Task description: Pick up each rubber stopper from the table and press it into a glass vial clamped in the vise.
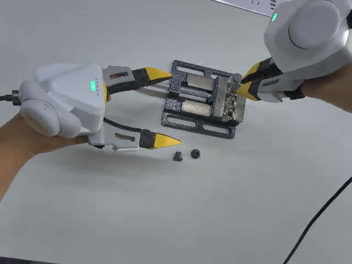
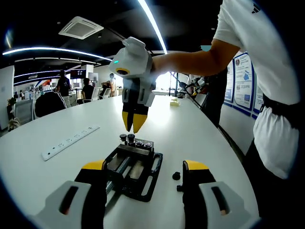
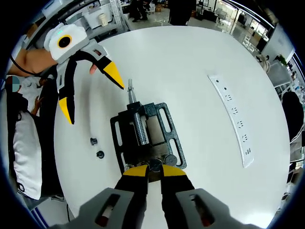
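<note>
Left gripper jaws released wide, two stoppers just beyond one tip — right gripper jaws pinched together over the vise.

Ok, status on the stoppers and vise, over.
Left tongs open, beside the vise. Right tongs nearly closed over the vials, grip unclear. Two stoppers loose on the table. Nothing in the way.

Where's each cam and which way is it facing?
Head view: on headset, looking down at the vise; left tool, right tool, forearms show.
Left tool view: low over table, facing the vise's screw end; own jaws at bottom.
Right tool view: above the vise, facing down; own jaws at bottom.
All share the vise, loose stoppers.
</note>
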A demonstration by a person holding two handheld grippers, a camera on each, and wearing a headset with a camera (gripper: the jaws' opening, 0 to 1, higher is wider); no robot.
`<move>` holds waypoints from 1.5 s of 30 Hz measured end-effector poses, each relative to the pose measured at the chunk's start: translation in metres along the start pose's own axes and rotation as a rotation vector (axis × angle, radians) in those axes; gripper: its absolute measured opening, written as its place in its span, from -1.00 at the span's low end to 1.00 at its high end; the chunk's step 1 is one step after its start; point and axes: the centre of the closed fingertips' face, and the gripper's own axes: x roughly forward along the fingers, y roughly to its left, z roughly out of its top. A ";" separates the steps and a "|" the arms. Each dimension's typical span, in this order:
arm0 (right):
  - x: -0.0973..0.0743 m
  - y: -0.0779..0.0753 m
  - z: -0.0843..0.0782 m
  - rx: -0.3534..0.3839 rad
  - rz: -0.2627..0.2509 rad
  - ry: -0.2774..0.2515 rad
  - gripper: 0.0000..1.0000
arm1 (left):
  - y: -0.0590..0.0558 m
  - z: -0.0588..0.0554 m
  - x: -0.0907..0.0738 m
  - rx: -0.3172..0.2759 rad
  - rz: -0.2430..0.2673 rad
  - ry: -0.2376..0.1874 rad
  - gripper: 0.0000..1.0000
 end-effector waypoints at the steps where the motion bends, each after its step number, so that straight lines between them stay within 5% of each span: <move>1: 0.000 0.000 0.000 -0.003 0.000 -0.001 -0.82 | 0.000 0.000 0.000 0.000 0.000 -0.001 0.24; 36: 0.006 0.000 -0.001 -0.068 -0.008 0.021 -0.89 | 0.000 -0.002 -0.001 -0.003 0.008 0.003 0.24; 45: 0.006 0.003 0.000 -0.140 -0.039 0.050 -0.88 | 0.000 -0.002 -0.001 -0.002 0.010 0.004 0.25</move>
